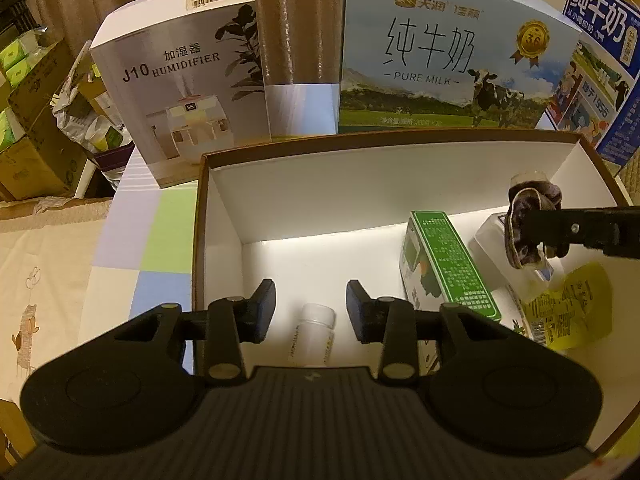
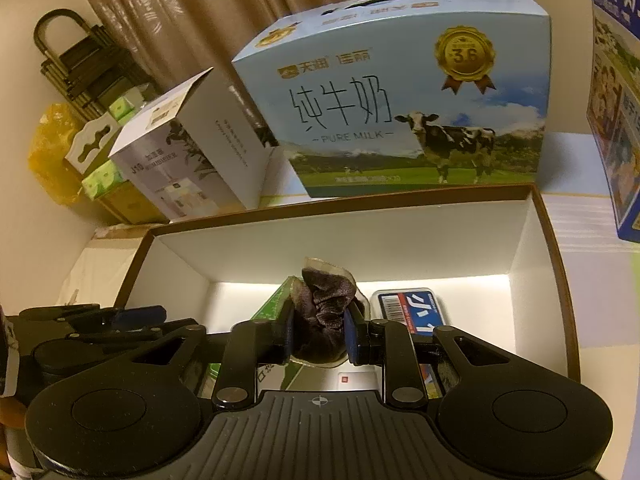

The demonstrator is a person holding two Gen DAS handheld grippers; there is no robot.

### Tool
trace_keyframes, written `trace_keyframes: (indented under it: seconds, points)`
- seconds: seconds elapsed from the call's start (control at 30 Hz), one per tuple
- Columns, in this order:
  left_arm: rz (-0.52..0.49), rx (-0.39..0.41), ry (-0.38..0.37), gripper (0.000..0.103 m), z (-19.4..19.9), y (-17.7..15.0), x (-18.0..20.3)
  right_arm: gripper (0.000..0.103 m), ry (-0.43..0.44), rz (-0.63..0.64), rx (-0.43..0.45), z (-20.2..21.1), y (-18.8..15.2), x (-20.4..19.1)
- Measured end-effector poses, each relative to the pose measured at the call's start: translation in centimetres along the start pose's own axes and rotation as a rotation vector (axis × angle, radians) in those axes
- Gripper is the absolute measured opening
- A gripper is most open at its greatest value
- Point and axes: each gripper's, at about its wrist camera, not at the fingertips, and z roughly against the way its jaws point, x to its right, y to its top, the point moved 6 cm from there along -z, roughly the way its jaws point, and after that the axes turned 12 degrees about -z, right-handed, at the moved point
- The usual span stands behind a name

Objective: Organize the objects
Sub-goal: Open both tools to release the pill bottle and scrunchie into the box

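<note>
Left gripper [image 1: 311, 311]: jaws apart, nothing between the pads; the small white bottle [image 1: 313, 334] lies on the tray floor just below the gap, not pressed.
Right gripper [image 2: 319, 331]: jaws closed on a dark scrunchie [image 2: 326, 312], fabric bunched between both pads and bulging above them.
Scrunchie position: held over the right part of the tray [image 1: 208, 216]; in the left view it hangs clear of the floor, above a white item I cannot identify.
Tray contents: green carton [image 1: 448, 268] mid-right; yellow packet [image 1: 568, 308] near right; blue-labelled pack [image 2: 408, 312] far right, seen from the right wrist; left half bare apart from the bottle.
Surroundings: humidifier box [image 1: 180, 80] far left, milk box [image 1: 448, 60] behind the tray, both on the table outside it.
Step in hand (judged): bottle looks already set down at near left; scrunchie not yet placed.
Next move (judged): lower the scrunchie to a free patch of floor, part the right jaws, lift out without dragging fabric; left hand should rise straight so a finger does not roll the bottle.
Risk: scrunchie may cling to a pad on release.
</note>
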Motion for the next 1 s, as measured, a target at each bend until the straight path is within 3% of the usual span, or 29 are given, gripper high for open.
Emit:
trace_keyframes:
  seconds: [0.07, 0.17, 0.2, 0.57, 1.0]
  points:
    - [0.004, 0.003, 0.003, 0.043, 0.1, 0.0, -0.1, 0.034, -0.013, 0.006, -0.011, -0.2, 0.0, -0.1]
    - [0.008, 0.009, 0.006, 0.048, 0.3, 0.1, -0.1, 0.051, -0.022, 0.036, 0.015, 0.0, 0.2, -0.4]
    - [0.009, 0.011, 0.006, 0.048, 0.4, 0.2, -0.1, 0.053, -0.022, 0.042, 0.019, 0.1, 0.2, -0.5]
    - [0.016, 0.038, -0.002, 0.065, 2.1, 0.3, 0.5, 0.055, -0.028, 0.036, 0.037, 1.7, -0.1, -0.5]
    - [0.029, 0.086, -0.018, 0.074, 5.8, -0.2, 2.1, 0.058, -0.032, 0.008, 0.067, 5.7, -1.8, 0.4]
